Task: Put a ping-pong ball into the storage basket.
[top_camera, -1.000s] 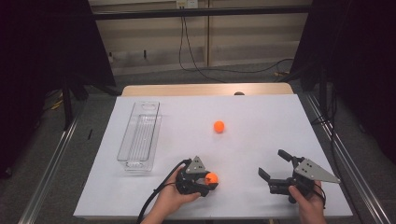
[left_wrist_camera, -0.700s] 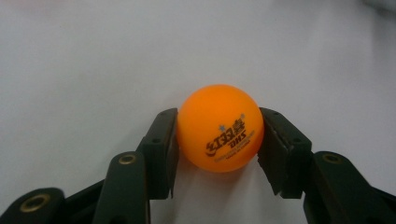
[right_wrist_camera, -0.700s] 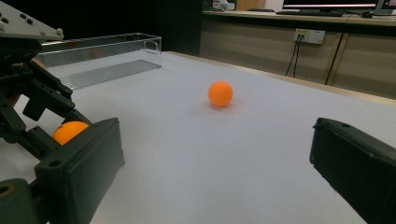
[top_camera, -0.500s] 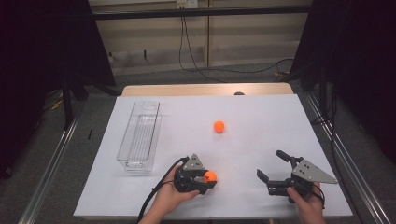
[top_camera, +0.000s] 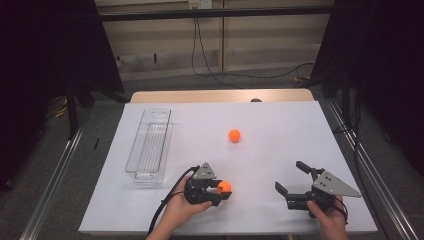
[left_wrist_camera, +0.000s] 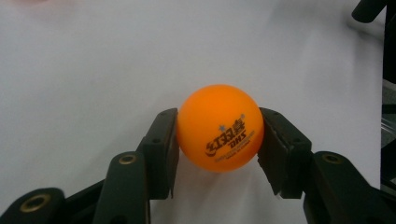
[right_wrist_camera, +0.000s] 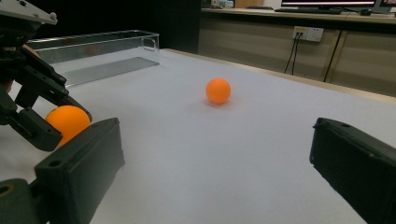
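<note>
Two grippers: left gripper (left_wrist_camera: 217, 135) fingers clamping DHS-printed orange ball (left_wrist_camera: 219, 127); right gripper (top_camera: 293, 181) fingers wide, empty.

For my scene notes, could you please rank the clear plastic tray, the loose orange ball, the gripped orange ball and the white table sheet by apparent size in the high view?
1. White table sheet
2. Clear plastic tray
3. Loose orange ball and the orange ball gripped by the left gripper: they look alike, so I won't rank them.
</note>
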### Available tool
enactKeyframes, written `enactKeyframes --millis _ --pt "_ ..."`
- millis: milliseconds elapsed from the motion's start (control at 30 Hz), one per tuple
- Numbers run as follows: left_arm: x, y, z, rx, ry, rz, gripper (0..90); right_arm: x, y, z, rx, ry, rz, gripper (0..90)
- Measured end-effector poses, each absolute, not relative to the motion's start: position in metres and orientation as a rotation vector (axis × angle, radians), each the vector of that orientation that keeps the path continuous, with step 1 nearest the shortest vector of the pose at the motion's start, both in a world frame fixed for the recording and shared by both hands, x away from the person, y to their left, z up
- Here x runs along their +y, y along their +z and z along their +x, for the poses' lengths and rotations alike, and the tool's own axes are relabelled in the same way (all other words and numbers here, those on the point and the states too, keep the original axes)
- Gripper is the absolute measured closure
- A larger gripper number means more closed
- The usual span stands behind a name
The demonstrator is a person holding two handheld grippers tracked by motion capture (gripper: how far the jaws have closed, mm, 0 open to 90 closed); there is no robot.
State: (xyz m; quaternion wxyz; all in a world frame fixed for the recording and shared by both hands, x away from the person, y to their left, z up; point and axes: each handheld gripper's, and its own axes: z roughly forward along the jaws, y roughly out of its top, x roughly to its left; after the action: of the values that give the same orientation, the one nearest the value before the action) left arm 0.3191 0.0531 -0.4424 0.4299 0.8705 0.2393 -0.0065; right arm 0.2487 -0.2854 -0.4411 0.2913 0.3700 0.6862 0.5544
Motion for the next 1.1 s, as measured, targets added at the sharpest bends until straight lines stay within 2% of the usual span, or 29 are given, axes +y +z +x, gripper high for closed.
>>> enactKeyframes --millis 1100 --pt "0.074 -0.428 0.331 0.669 0.006 2.107 50.8 -0.284 -0.443 0.251 1.830 1.480 0.984 2.3"
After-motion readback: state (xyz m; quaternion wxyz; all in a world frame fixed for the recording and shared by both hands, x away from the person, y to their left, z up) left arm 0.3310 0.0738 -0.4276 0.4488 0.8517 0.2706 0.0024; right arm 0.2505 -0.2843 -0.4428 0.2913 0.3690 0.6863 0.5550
